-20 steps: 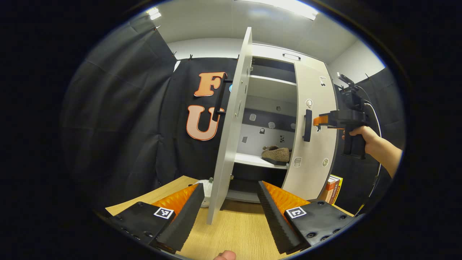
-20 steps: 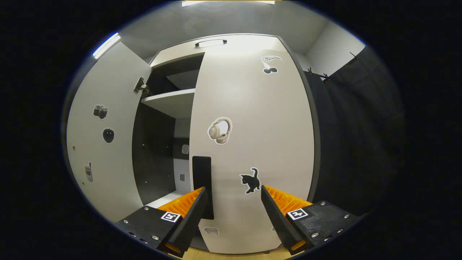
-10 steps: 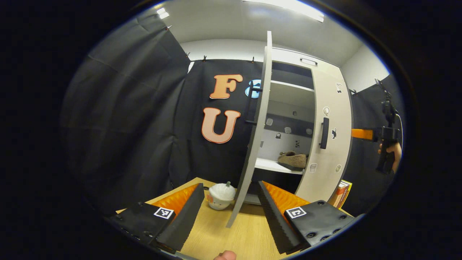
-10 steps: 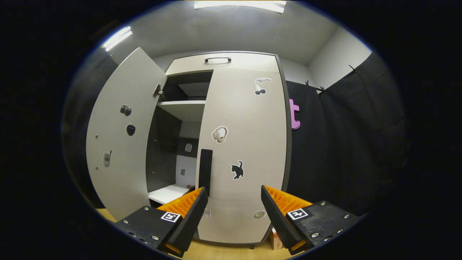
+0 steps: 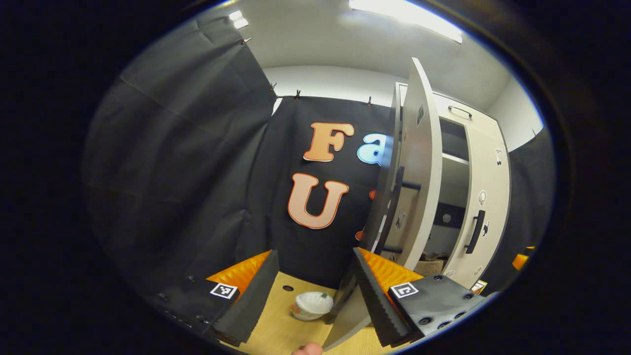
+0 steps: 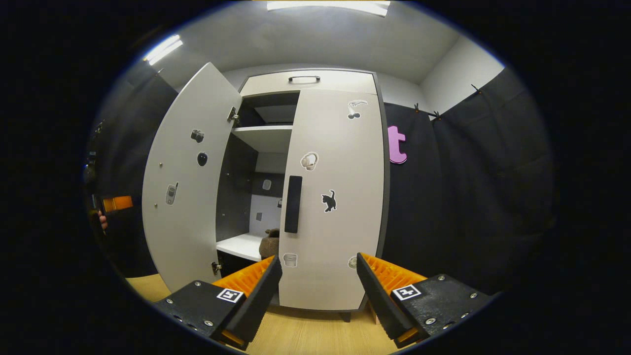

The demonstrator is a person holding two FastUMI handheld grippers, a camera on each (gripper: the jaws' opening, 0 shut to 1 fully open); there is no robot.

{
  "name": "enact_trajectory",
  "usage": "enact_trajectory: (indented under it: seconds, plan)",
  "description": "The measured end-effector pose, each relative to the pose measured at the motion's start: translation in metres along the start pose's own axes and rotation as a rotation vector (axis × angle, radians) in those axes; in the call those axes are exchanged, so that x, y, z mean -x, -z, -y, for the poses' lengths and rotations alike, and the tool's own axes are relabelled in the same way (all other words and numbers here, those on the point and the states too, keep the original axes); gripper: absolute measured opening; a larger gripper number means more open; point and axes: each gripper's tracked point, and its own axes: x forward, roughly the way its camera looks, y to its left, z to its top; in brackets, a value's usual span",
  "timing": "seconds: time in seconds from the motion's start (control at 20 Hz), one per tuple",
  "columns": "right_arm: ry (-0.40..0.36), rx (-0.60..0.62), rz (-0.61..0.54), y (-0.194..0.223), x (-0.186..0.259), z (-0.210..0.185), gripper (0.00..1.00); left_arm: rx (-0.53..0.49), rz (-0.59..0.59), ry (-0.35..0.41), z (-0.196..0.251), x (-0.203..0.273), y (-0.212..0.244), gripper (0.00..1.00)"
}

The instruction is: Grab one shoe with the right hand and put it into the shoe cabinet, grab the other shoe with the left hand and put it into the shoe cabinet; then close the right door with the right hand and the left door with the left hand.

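Now the right door (image 6: 335,197) lies flush with the shoe cabinet (image 6: 305,81), so the right claw (image 6: 318,276) hangs released before it. A shoe (image 6: 270,242) rests on the shelf (image 6: 241,245). Released too, the left claw (image 5: 315,276) sits beside the left door (image 5: 416,167), placed, I judge, to swing it closed.

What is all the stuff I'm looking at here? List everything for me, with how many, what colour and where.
Shoe cabinet: one, pale grey, against the booth wall.
Right door: one, pale grey with stickers and a black handle, shut.
Left door: one, pale grey with stickers, swung open.
Shoe: at least one, brown and fuzzy, on the white shelf inside.
White pot: one, on the wooden floor left of the open door.
Box: one, yellowish, partly seen by the cabinet's right foot.
Left gripper: one, black and orange, open, near the left door's lower edge.
Right gripper: one, black and orange, open, facing the shut door.
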Motion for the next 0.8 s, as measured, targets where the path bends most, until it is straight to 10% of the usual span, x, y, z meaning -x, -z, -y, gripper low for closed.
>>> enact_trajectory:
  seconds: [0.8]
  plan:
    - [-0.003, -0.076, 0.018, -0.004, 0.011, 0.022, 0.94, -0.057, 0.031, 0.015, 0.036, -0.034, -0.009, 0.96]
